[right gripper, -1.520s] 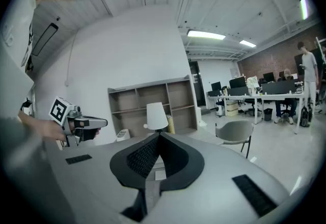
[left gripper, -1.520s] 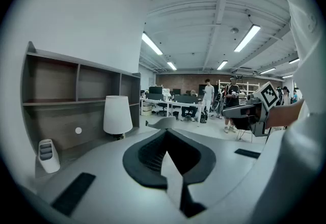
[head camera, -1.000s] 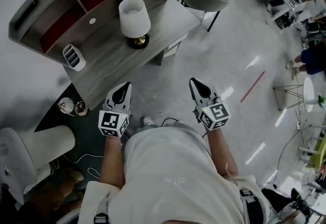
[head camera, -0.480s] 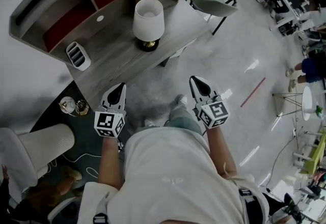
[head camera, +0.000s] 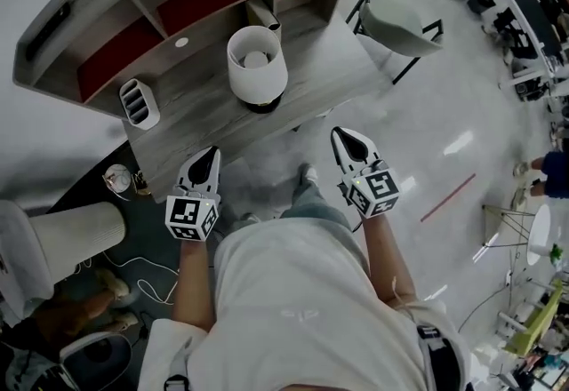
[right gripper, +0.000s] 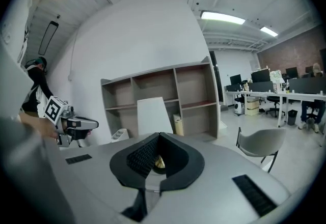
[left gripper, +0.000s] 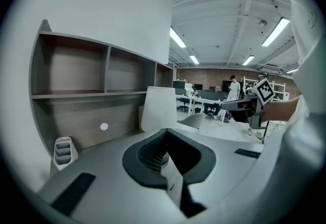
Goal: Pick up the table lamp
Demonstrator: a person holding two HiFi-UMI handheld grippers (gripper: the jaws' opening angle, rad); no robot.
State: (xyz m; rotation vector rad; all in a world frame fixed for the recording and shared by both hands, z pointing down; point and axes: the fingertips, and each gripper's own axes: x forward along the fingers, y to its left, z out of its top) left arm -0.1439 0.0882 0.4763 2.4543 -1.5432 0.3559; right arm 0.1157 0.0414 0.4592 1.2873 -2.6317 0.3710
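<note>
Table lamp (head camera: pixel 256 67) stands on desk (head camera: pixel 191 118) — ahead of both closed jaws.

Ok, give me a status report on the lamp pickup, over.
Left gripper shut, empty; right gripper shut, empty. Lamp upright on the desk, untouched, ahead of both grippers. Nothing between them; chair off to the right.

Matt wood-grain desk (head camera: pixel 204 109), glossy floor (head camera: pixel 444 114)
</note>
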